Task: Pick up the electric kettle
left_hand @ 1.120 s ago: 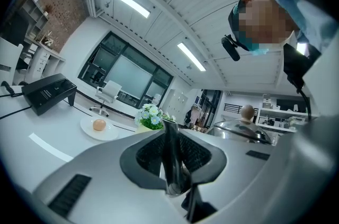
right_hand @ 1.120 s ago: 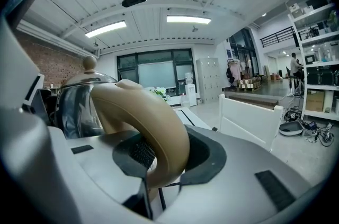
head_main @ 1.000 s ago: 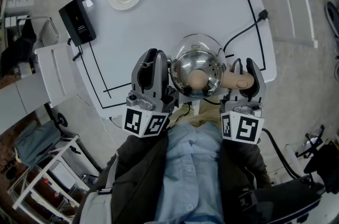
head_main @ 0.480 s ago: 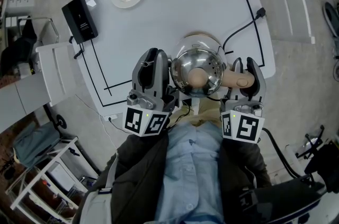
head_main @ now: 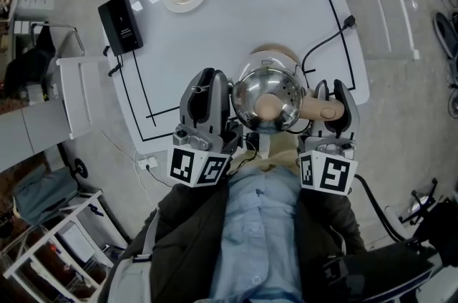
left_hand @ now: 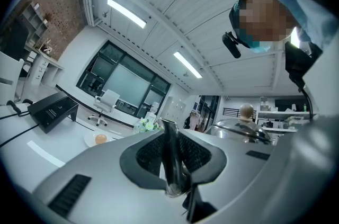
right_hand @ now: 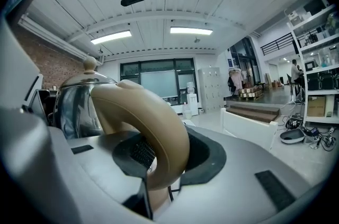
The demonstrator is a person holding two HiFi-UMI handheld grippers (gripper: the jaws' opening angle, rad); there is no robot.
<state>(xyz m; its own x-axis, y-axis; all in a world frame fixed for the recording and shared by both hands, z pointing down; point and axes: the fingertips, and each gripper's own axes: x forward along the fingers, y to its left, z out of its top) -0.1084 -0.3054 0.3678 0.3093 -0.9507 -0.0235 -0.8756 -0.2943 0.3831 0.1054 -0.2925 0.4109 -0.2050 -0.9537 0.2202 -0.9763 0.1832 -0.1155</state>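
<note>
Holding the electric kettle from both sides: left tongs pinched narrow on the spout, right tongs closed around the beige handle. Hangs between them, spout-to-handle axis running left to right, above the surface, nearer the chest than the base.

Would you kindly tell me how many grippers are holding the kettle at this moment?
2. The left gripper is shut on the kettle's metal spout, on its left side; the right gripper is shut on its tan handle, on the right side.
</note>
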